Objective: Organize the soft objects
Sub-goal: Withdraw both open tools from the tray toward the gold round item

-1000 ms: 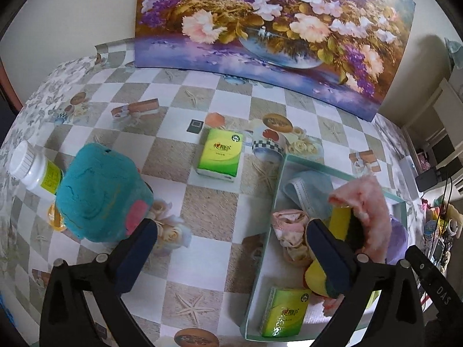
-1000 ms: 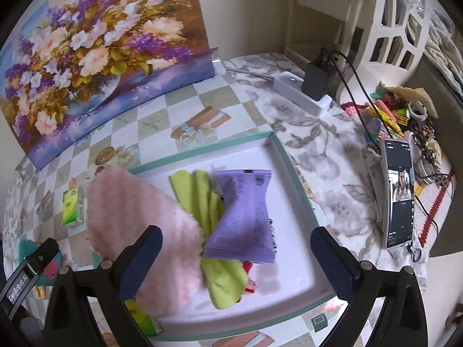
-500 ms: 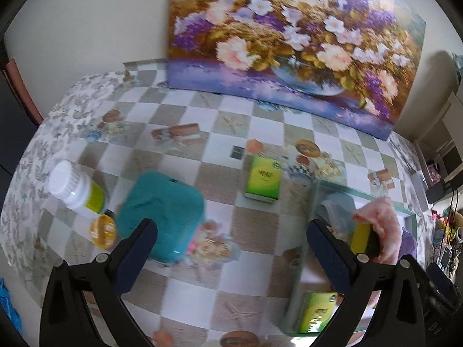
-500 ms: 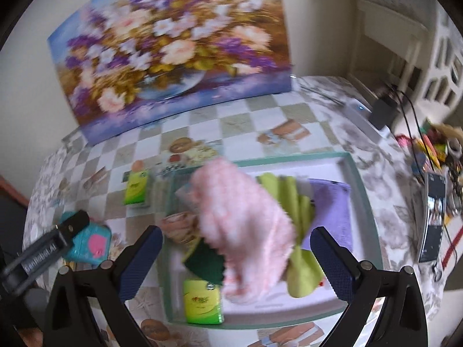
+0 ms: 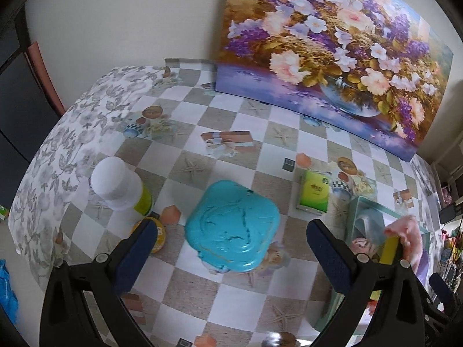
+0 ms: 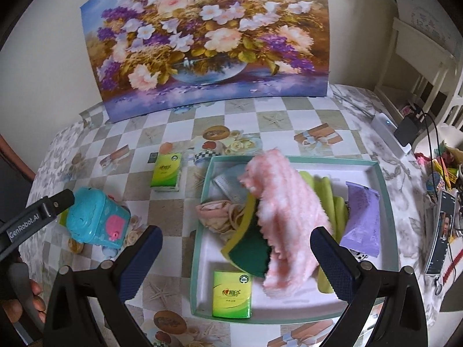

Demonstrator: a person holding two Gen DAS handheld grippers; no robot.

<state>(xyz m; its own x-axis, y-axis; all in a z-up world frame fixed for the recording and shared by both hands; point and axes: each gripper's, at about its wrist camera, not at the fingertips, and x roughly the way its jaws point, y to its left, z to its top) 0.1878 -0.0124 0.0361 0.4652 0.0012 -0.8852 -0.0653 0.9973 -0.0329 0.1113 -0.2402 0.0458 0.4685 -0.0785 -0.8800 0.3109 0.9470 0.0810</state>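
A teal-rimmed tray (image 6: 382, 179) holds a fluffy pink cloth (image 6: 286, 219), a yellow-green sponge (image 6: 246, 248), green cloths (image 6: 332, 199), a purple pack (image 6: 361, 222), a face mask (image 6: 228, 185), a small pink fabric item (image 6: 217, 214) and a green tissue pack (image 6: 231, 293). A second green tissue pack (image 6: 167, 171) lies on the table left of the tray; it also shows in the left wrist view (image 5: 314, 192). My right gripper (image 6: 235, 260) is open and empty above the tray's near left part. My left gripper (image 5: 228, 256) is open and empty above a teal plastic box (image 5: 233, 227).
A white-capped bottle (image 5: 120, 186) and a small yellow lid (image 5: 157, 235) stand left of the teal box. A flower painting (image 6: 202, 37) leans on the back wall. A phone (image 6: 441, 231), a charger (image 6: 405, 130) and clutter lie at the right edge.
Both grippers pulled back and up. The left view swung left, so the teal box now sits between its open fingers. The right view now takes in the whole tray.
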